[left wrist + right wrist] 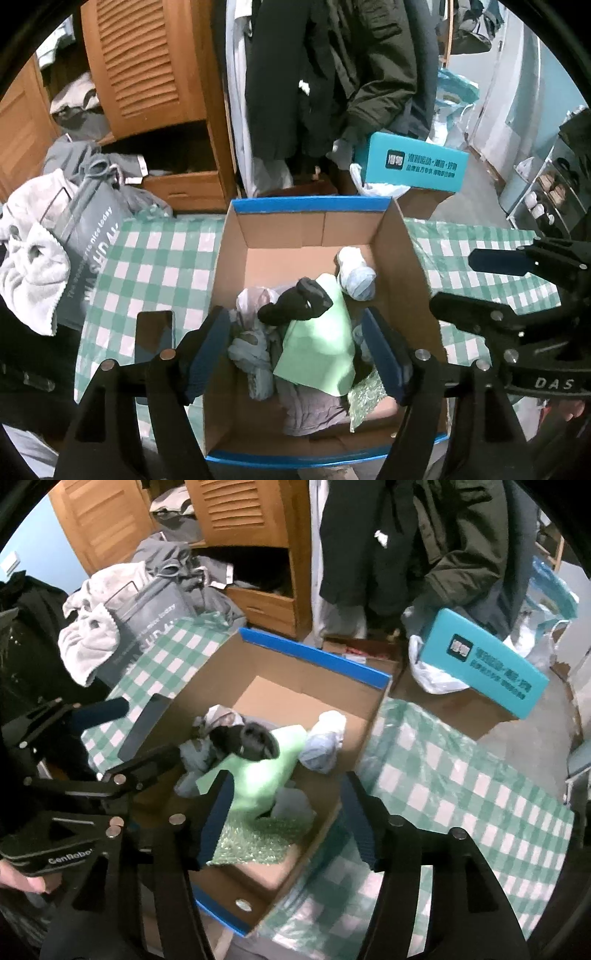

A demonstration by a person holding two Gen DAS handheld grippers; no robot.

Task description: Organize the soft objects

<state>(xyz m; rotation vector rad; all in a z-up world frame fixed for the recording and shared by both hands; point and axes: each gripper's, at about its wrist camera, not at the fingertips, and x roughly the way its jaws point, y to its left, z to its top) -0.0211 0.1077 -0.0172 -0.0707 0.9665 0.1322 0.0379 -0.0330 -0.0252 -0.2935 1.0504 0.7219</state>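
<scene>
**Soft things sit in the box, both grippers open**

On the left, a grey bag (86,254) with a pale towel (31,258) sits on the checked cloth (155,266). The left gripper (295,354) hangs over the cardboard box (310,206), jaws wide, nothing between the pads. Inside lie a light green cloth (317,350), a black sock (295,302) and a pale blue roll (356,275).

The right gripper (288,823) is open too, straddling the box's near wall. It might bump the box. The sock might slide off.

The grippers read "GenRobo" and "DAS". The teal box (413,166) has writing I cannot read.
</scene>
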